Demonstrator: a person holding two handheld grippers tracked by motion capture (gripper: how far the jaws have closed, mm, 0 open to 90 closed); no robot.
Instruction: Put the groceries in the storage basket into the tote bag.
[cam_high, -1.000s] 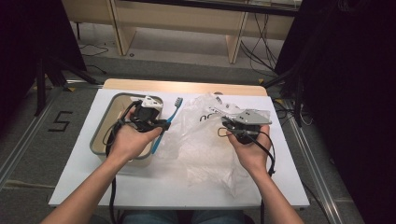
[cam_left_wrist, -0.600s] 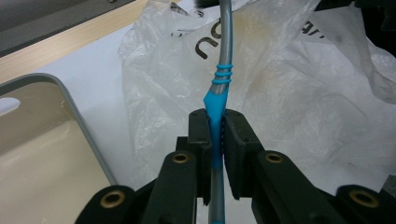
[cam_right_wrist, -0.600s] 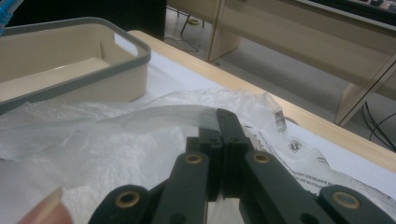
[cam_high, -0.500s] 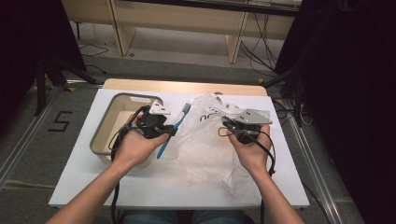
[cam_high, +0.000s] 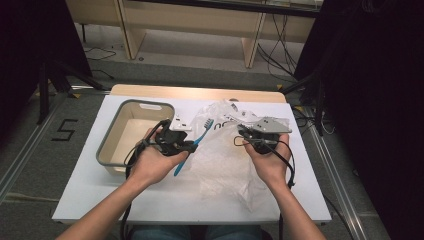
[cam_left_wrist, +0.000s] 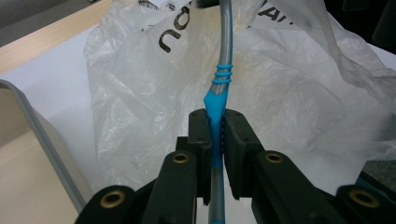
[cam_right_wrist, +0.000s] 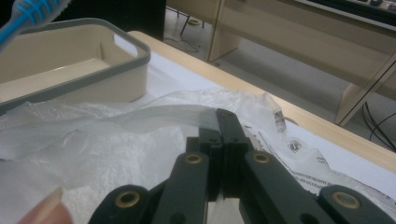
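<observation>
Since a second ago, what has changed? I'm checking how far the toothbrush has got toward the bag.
The left gripper, shut on the blue toothbrush, carried it rightward off the beige bin to the plastic bag's edge. The right gripper stayed put, clamped on the bag's rim; bin and bag kept their places.

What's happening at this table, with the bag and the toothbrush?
A person sits at a white table with a two-jaw gripper in each hand. The left gripper is clamped on the handle of a blue toothbrush, held between a beige bin and a crumpled clear plastic bag, the brush head pointing over the bag. The right gripper pinches a fold of that bag. The toothbrush is not yet inside it.
</observation>
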